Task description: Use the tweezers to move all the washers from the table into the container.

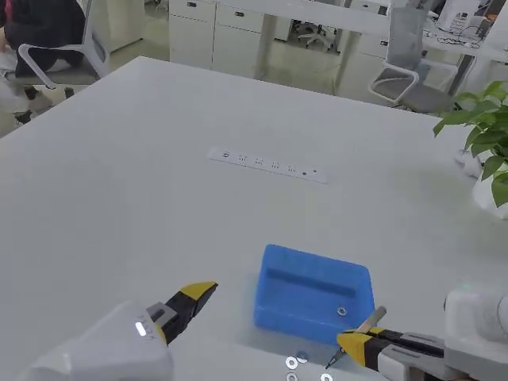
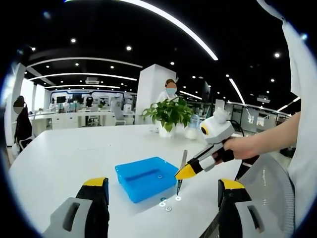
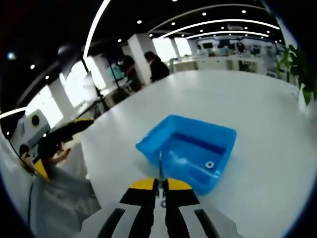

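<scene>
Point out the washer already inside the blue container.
In the head view, the small silver washer lies on the floor of the blue rectangular plastic container, near its front right corner, just beyond the metal tweezers.

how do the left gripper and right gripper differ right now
The left gripper has its jaws spread wide and holds nothing; the right gripper has its jaws shut on the tweezers. The left gripper hangs over the table beside the blue container; the right gripper is at the container's near corner, with the tweezers' tip down by the loose washers. Both have black jaws with yellow tips.
</scene>
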A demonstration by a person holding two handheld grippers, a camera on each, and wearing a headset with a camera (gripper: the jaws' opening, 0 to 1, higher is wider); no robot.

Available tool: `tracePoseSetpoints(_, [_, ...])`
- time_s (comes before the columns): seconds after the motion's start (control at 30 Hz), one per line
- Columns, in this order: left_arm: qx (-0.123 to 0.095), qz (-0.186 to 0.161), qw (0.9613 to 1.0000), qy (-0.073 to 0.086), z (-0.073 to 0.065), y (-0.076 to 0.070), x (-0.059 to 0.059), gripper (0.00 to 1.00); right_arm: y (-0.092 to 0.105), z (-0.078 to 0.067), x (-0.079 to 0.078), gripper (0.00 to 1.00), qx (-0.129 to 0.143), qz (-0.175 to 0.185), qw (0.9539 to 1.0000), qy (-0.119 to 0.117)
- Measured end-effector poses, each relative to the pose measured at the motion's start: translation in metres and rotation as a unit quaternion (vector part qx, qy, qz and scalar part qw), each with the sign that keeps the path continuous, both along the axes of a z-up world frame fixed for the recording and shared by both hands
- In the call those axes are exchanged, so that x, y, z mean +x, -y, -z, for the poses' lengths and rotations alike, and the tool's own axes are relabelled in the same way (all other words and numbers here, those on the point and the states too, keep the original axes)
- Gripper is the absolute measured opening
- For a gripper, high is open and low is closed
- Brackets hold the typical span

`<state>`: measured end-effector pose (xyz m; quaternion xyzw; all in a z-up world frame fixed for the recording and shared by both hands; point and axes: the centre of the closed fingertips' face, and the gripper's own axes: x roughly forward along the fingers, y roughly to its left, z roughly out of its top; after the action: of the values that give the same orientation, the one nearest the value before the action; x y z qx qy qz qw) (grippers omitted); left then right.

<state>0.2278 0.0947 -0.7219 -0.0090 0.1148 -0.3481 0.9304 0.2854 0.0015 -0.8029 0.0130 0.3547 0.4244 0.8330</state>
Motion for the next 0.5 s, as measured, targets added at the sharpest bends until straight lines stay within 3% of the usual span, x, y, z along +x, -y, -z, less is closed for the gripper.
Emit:
tracePoseSetpoints(0.27, [0.004, 0.003, 1.0000, -0.004, 0.003, 0.000, -0.001, 0.93, 0.000, 0.010, -0.003, 0.04, -0.015, -0.006, 0.9999, -0.005])
tracePoseSetpoints(0.5, [0.008, 0.008, 0.9999, -0.006, 0.004, 0.002, -0.001, 0.92, -0.001, 0.013, -0.005, 0.04, -0.029, -0.014, 0.9995, 0.004])
